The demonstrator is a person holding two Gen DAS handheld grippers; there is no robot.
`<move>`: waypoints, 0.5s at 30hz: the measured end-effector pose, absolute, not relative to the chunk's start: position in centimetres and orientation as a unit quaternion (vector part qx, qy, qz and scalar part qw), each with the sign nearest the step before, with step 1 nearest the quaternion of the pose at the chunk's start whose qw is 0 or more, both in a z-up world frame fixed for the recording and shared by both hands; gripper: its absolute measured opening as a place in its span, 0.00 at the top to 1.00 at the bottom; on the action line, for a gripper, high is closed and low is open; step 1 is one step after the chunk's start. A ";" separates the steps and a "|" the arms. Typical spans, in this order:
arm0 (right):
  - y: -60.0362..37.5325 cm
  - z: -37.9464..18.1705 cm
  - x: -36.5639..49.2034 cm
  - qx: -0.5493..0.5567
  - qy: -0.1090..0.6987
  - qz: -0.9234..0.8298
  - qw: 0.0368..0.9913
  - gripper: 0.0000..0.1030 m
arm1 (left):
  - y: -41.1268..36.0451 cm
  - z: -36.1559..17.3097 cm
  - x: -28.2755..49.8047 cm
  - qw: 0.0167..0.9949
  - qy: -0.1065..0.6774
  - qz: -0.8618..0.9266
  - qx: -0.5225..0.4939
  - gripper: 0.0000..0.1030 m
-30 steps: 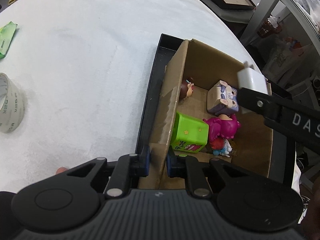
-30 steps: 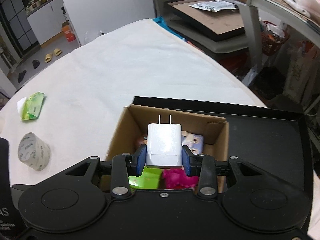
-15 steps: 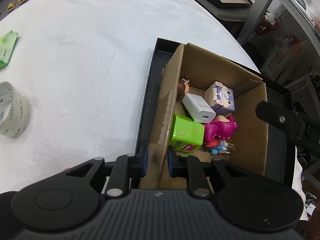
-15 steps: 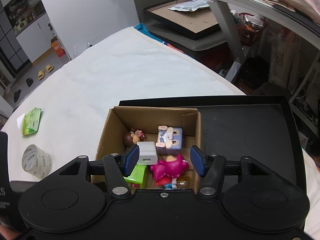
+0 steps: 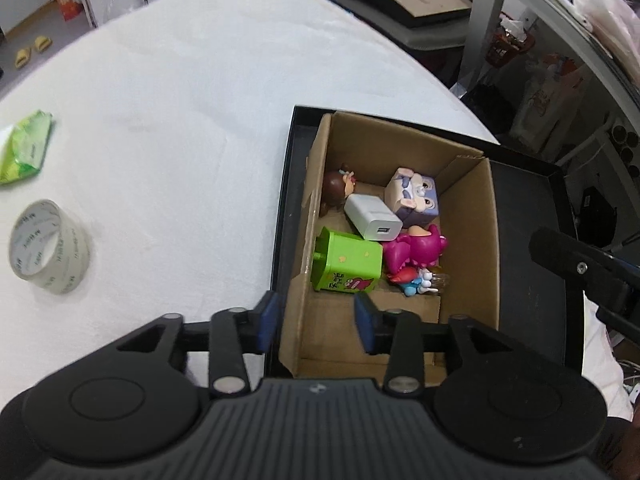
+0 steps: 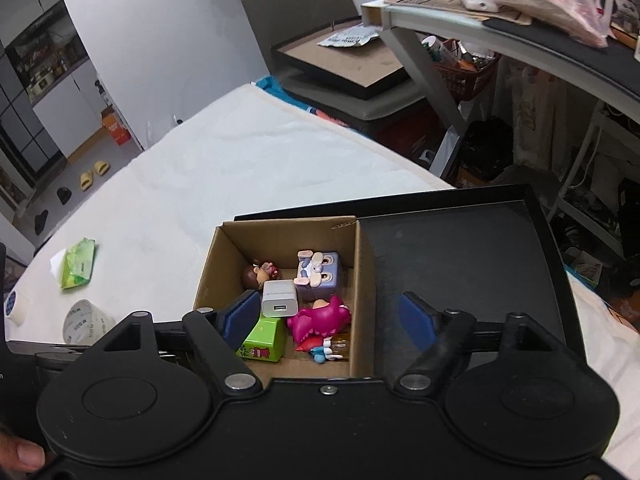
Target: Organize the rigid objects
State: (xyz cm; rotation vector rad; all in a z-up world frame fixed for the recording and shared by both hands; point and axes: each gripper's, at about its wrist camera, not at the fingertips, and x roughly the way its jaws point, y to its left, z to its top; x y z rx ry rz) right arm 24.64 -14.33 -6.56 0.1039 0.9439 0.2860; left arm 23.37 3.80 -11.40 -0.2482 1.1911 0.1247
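The bench (image 5: 200, 100), draped in a white, slightly nubby cloth, spreads ahead and left of the left hand-held gripper (image 5: 316, 322). A black, shallow-rimmed tray (image 6: 460, 264) lies under and beyond the right hand-held gripper (image 6: 332, 320), and in its left part stands the cardboard box (image 5: 468, 220), matte corrugated board with upright walls.

Both hand-held grippers are released and carry nothing: the left one's blue pads straddle the box's near-left wall without pinching it, the right one hangs spread above the box.

Inside, just ahead of the left gripper, lies a glossy green plastic block (image 5: 348, 264); beyond it a smooth white USB charger (image 5: 374, 218), a cubic lilac bunny-faced toy (image 5: 416, 196), a magenta figurine (image 5: 412, 248) and a brown-haired figurine (image 5: 338, 188), packed touching.

The charger looks placed, so the next pick is probably the clear tape roll (image 5: 48, 246) left of the left gripper, or the crinkly green packet (image 5: 28, 148) farther off. For the roll, come down across its thin wall, not its slick outer curve.
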 end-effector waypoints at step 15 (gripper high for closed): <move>-17.4 -2.6 20.6 0.068 0.422 0.120 0.896 0.00 | 1.8 -5.8 20.0 0.845 0.525 0.039 -0.093 0.32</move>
